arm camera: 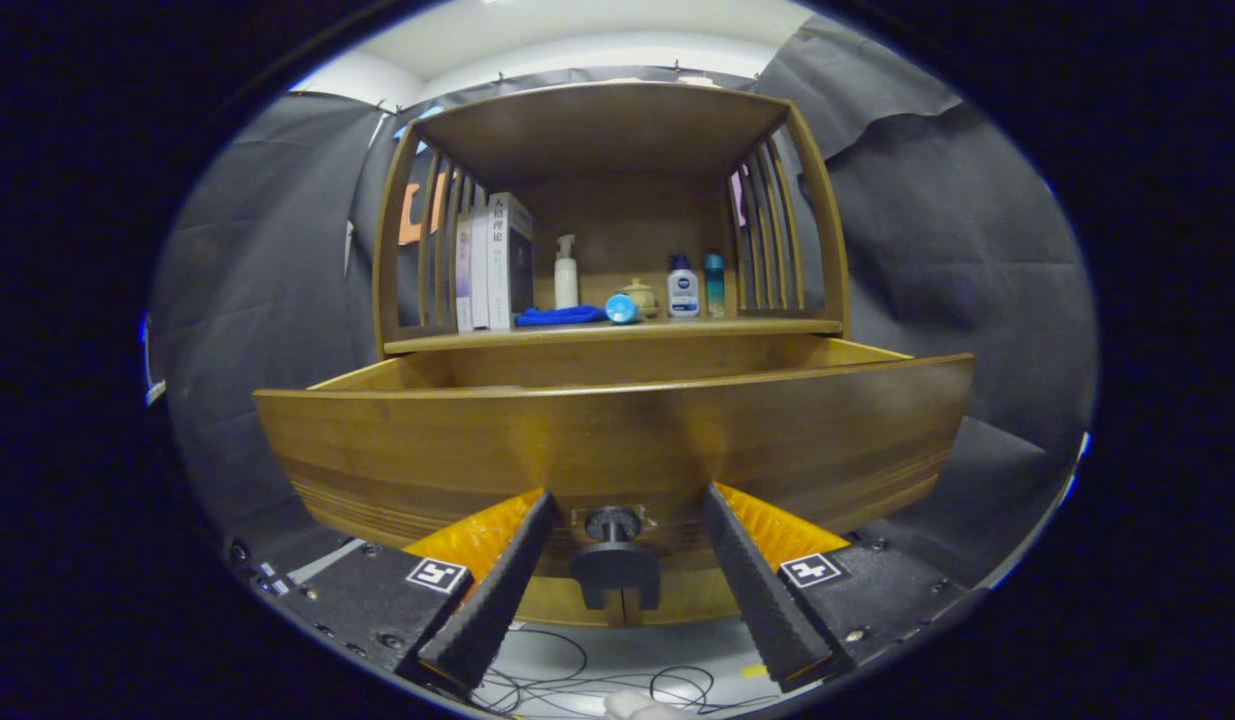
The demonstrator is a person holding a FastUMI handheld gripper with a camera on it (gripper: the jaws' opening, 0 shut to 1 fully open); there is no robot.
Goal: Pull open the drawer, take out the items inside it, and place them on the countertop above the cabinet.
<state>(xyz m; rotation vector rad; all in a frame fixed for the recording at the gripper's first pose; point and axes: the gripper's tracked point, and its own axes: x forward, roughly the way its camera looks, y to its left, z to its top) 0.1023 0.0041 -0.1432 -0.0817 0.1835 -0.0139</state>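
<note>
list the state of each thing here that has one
drawer: pulled open
drawer knob: between the fingers, not gripped
hand-held gripper: open, fingers either side of the knob
blue cloth: lying folded on the countertop
books: upright
pump bottle: upright

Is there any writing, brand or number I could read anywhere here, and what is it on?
White book spine: large characters, too blurred to read.
Small white bottle: blue label, too small to read.
Marker squares on the tool: black-and-white patterns, no words; its fingers stand open either side of the drawer knob.
</note>
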